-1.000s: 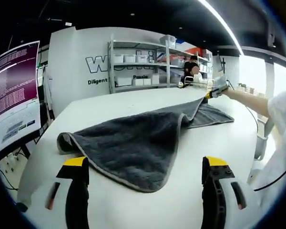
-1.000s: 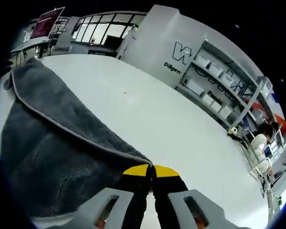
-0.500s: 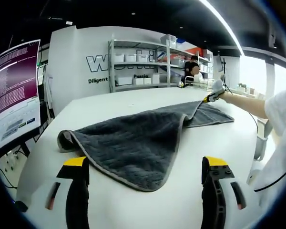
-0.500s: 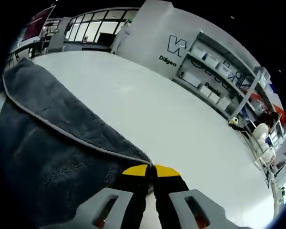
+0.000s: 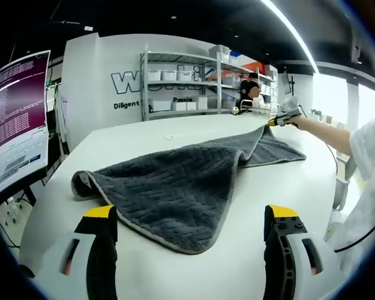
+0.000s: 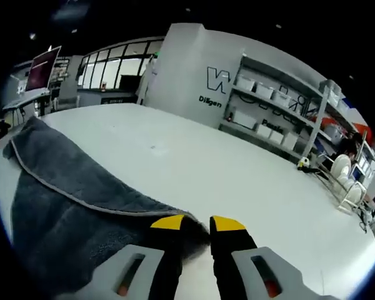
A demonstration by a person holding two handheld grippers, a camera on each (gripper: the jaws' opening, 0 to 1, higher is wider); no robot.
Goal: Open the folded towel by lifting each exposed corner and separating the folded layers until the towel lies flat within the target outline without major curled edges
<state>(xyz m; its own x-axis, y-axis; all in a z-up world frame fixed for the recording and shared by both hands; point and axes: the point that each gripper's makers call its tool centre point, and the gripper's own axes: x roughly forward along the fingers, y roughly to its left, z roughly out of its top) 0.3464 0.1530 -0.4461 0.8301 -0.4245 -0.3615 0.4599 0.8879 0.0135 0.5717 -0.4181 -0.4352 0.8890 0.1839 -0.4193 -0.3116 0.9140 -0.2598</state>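
A dark grey towel (image 5: 187, 187) lies spread on the white table (image 5: 137, 134), with one fold running toward its far corner. My left gripper (image 5: 190, 214) hovers at the towel's near edge, jaws wide open and holding nothing. At the far corner, a person's hand holds my right gripper (image 5: 280, 119). In the right gripper view the towel (image 6: 62, 206) stretches away to the left, grey hem showing. The right gripper (image 6: 198, 223) has its yellow-tipped jaws slightly apart, and the towel corner (image 6: 197, 234) lies between them on the table (image 6: 194, 162).
A monitor (image 5: 15, 125) stands left of the table. Metal shelves with white bins (image 5: 181, 84) line the back wall, and a person (image 5: 249, 87) stands by them. A white sleeve (image 5: 369, 150) reaches in along the table's right side. Bare tabletop lies beyond the towel.
The right gripper's jaws, shut on the towel corner before, have parted, and its view has levelled out low over the table. The left gripper stays open; the towel's near edge has drawn back slightly.
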